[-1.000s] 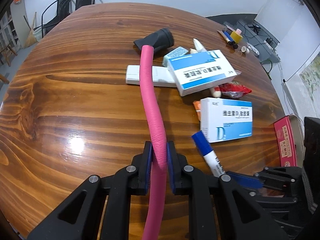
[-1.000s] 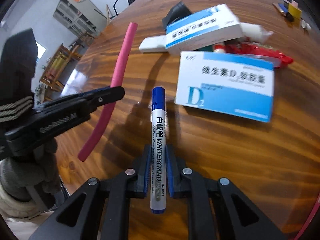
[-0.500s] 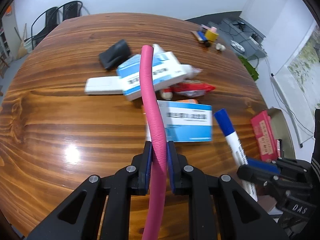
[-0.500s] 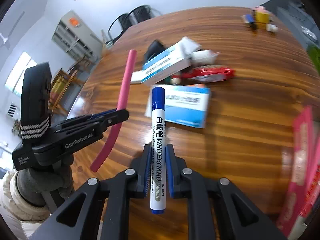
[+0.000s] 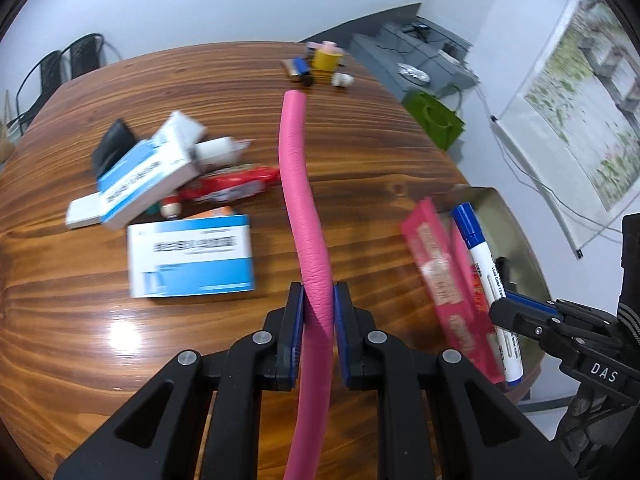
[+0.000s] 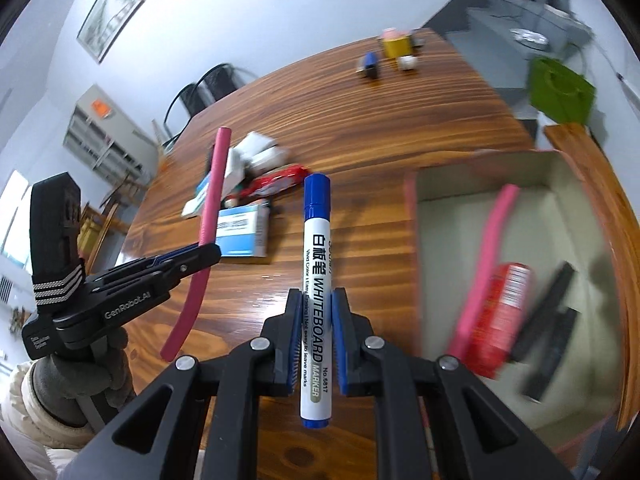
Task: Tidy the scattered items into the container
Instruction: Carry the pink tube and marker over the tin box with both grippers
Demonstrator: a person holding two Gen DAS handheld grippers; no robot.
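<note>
Container point(image 6: 412, 240) rim just beside the marker-holding right claw point(image 6: 316, 316), seemingly.

Glossy wooden surface point(image 5: 360, 152) with a scatter of items and an open box at its right edge.

A heap lies left of centre: two blue-and-white cartons point(image 5: 191, 255), a red packet point(image 5: 234, 186), a white tube point(image 5: 216, 151), a black object point(image 5: 113, 142) and a flat white piece, touching or overlapping. At the far edge sits a small cluster around a yellow roll point(image 5: 325, 59). The pink-sided box point(image 6: 416, 248) rests near right.
</note>
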